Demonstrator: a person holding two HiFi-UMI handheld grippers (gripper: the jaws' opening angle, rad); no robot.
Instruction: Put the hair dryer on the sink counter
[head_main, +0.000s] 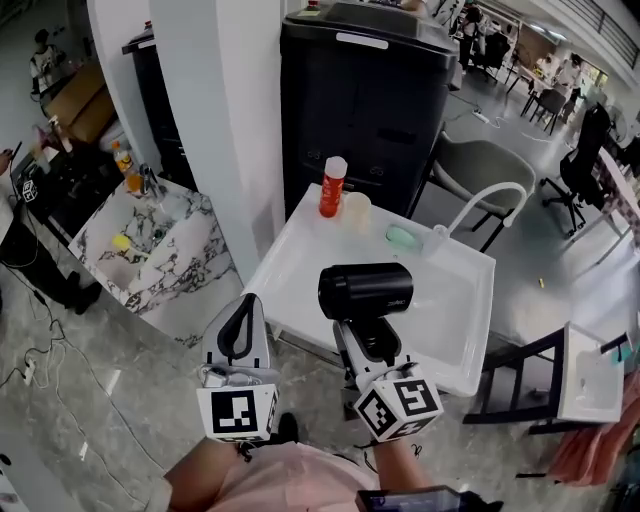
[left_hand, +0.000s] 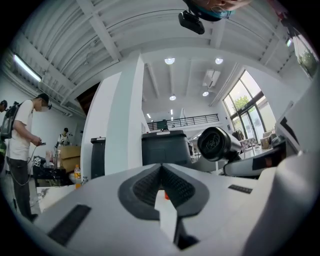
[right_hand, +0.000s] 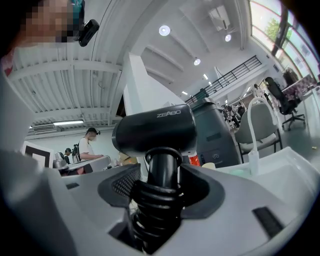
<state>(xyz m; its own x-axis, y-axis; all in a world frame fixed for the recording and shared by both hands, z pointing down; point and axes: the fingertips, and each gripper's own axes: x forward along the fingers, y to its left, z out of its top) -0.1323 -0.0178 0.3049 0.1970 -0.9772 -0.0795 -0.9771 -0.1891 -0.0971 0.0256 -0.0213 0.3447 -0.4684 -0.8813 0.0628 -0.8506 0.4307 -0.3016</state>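
White sink counter (head_main: 290, 250) fills the middle — the black hair dryer (head_main: 366, 290) hangs over its six-o'clock half, handle pinched in the right gripper (head_main: 368, 338). Left gripper (head_main: 240, 330) sits at the dryer's eight o'clock, jaws pressed together, empty. Red bottle (head_main: 333, 188) at twelve.

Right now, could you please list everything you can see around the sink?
hair dryer: one, black, over the sink counter
sink counter: one, white, centre
bottle: one, red, white cap, counter's back edge
cup: one, pale, beside the bottle
pad: one, green, by the faucet
faucet: one, white, counter's right rear
cabinet: one, black, behind the counter
marble table: one, veined white, left
left gripper: one, grey, fingers shut, empty
right gripper: one, grey, fingers shut on the hair dryer's handle
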